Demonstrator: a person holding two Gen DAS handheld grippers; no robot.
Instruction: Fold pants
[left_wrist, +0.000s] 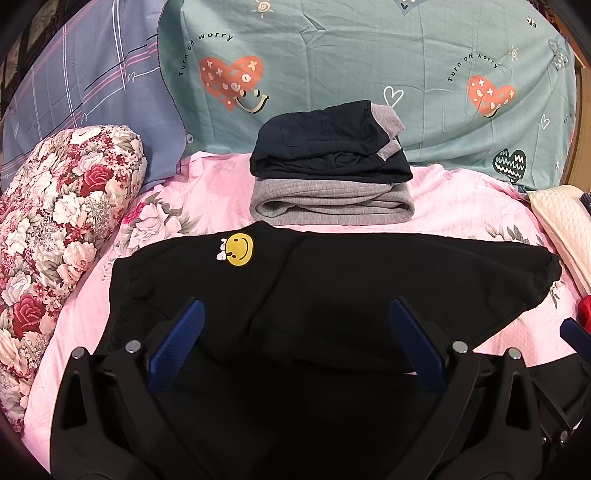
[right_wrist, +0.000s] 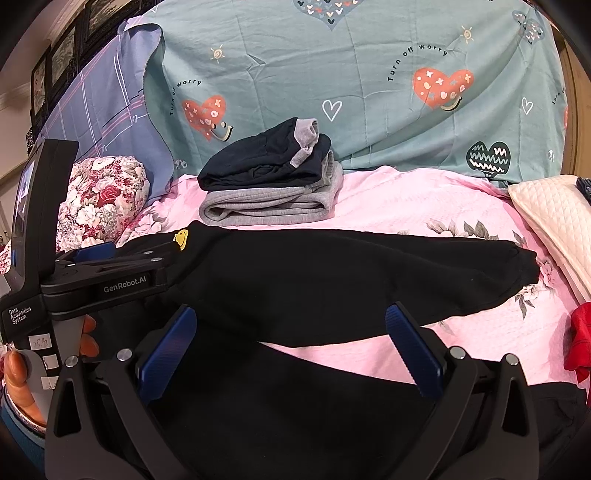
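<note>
Black pants (left_wrist: 332, 295) lie spread across the pink sheet (left_wrist: 207, 199), in front of a stack of folded clothes (left_wrist: 328, 166). Both the left claw (left_wrist: 295, 317) and right claw (right_wrist: 291, 325) hover over them, spread wide, gripping nothing.

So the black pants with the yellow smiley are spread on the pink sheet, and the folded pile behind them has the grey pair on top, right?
Not quite: the folded pile has the dark pair on top and the grey pair underneath, as the left wrist view shows. The black pants do lie spread on the pink sheet.
</note>
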